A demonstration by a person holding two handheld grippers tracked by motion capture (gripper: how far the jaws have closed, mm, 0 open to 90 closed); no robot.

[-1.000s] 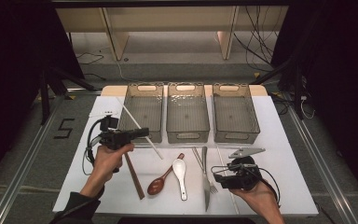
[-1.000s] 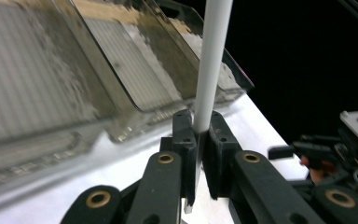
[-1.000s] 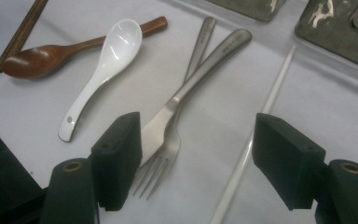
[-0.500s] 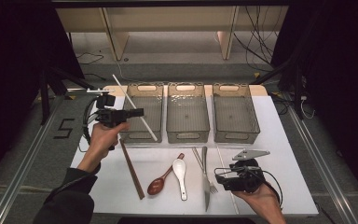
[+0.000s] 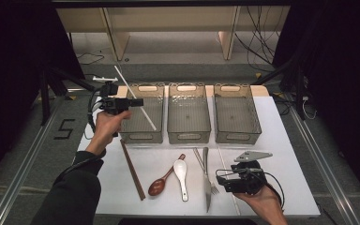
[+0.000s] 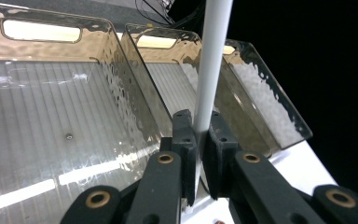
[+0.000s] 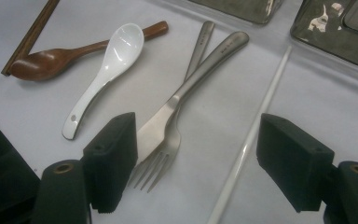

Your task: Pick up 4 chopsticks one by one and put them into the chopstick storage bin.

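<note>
- The left gripper (image 5: pixel 136 102) hangs over the left bin (image 5: pixel 143 115), its jaws pinching a white chopstick (image 5: pixel 136 97) that slants across the bin's open top.
- The right gripper (image 5: pixel 221 179) rests low near the desk's (image 5: pixel 281 140) front edge, jaws spread wide, holding nothing.
- Just left of it lie a fork (image 7: pixel 168 140) and a knife (image 7: pixel 186 88), crossed; another white chopstick (image 7: pixel 251 140) lies between its jaws on the desk.
- Further left lie a white spoon (image 5: pixel 181 171), a wooden spoon (image 5: pixel 161 182) and a brown chopstick (image 5: pixel 132 169).
</note>
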